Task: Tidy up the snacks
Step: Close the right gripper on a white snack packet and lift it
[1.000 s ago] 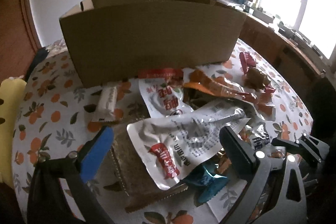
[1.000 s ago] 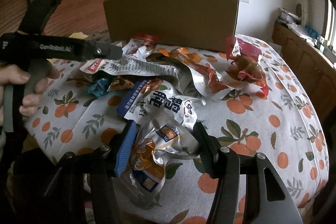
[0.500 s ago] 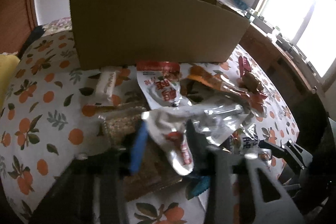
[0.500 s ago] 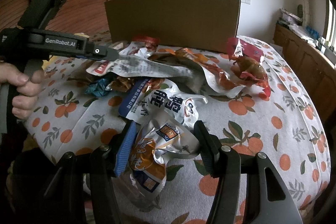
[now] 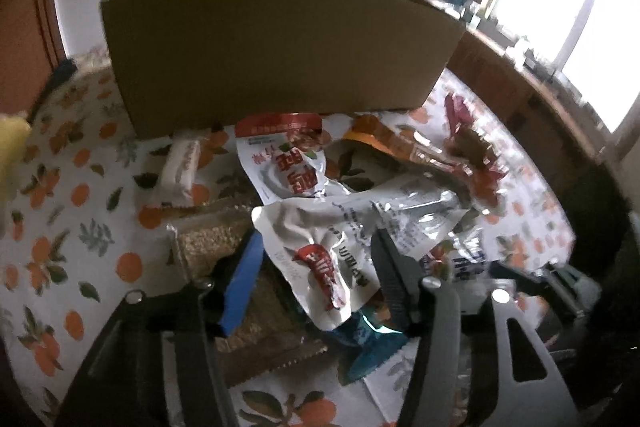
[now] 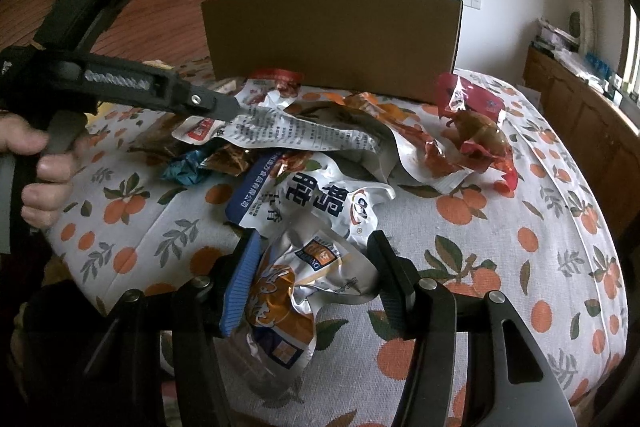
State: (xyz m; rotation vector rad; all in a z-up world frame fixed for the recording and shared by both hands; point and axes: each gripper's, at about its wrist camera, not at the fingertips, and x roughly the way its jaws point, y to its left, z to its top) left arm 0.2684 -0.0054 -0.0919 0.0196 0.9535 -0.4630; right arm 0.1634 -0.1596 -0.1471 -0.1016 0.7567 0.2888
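We see the left gripper tilted down over the snack heap near the middle of the orange-print tablecloth. Its jaws have just been opening again after a squeeze; a crumpled silver packet with a red label lies between them, and no pad presses on it in the left wrist view. In the right wrist view that packet runs long across the heap, its red-labelled end toward the cloth's left edge and its other end toward the red wrappers; there one finger tip sits at its near edge, and we cannot tell whether they touch.

The right gripper stands near the front edge of the cloth with its jaws apart on either side of a silver and orange pouch. The pouch's long axis runs along the fingers, one end toward the camera, the other toward the heap. We cannot tell whether the pads squeeze it.

A cardboard box stands upright along the far edge, its long side facing us. A person's hand grips the left tool's handle.
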